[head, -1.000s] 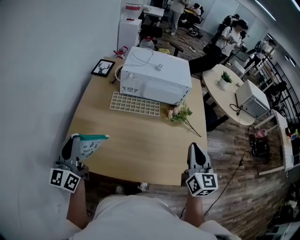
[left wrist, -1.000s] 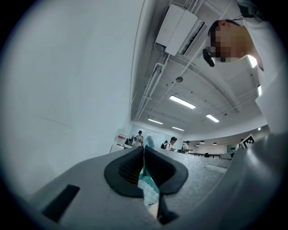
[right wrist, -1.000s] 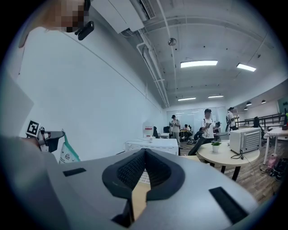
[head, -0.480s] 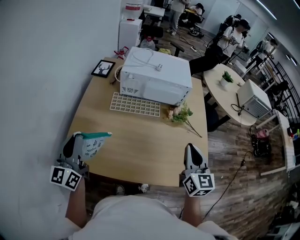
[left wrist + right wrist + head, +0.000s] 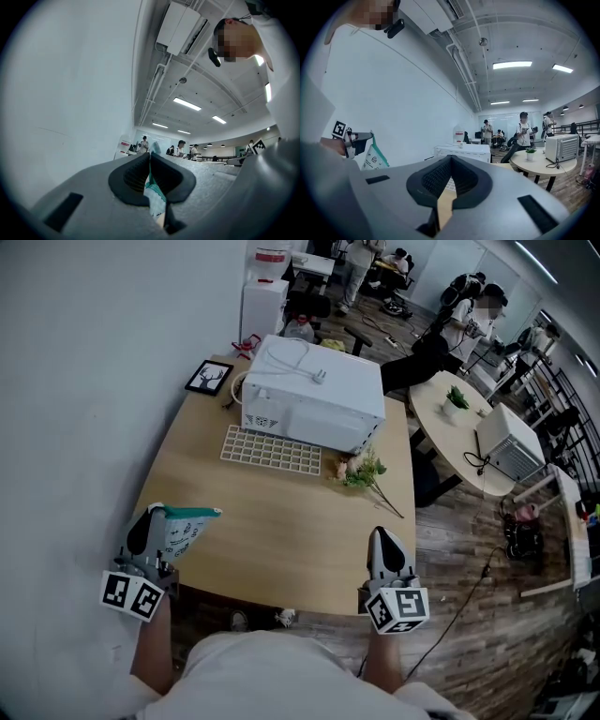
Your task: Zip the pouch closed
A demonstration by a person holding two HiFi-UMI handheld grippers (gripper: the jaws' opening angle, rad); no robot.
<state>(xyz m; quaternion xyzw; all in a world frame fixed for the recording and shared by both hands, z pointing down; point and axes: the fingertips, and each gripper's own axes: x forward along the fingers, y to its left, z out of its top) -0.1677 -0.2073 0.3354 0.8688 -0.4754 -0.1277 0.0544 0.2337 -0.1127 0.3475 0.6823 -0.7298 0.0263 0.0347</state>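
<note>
A white pouch with a teal top edge [image 5: 183,527] hangs at the table's near left corner, pinched at one end by my left gripper [image 5: 153,519], which is shut on it. In the left gripper view the teal and white pouch [image 5: 153,197] sits squeezed between the dark pads [image 5: 133,180]. My right gripper [image 5: 384,547] stands at the near right edge of the table, shut with nothing in it; in the right gripper view its pads [image 5: 436,180] meet. That view also shows the pouch [image 5: 374,157] off to the left, held by the left gripper [image 5: 358,138].
A white microwave oven [image 5: 314,390] stands at the back of the wooden table [image 5: 281,521], with a white grid tray [image 5: 270,449] in front and a flower sprig [image 5: 364,472] beside it. A framed picture [image 5: 207,377] lies back left. A round table [image 5: 469,427] and people are beyond.
My right gripper has shifted slightly toward the table's near edge. The left gripper and the pouch have hardly moved.
</note>
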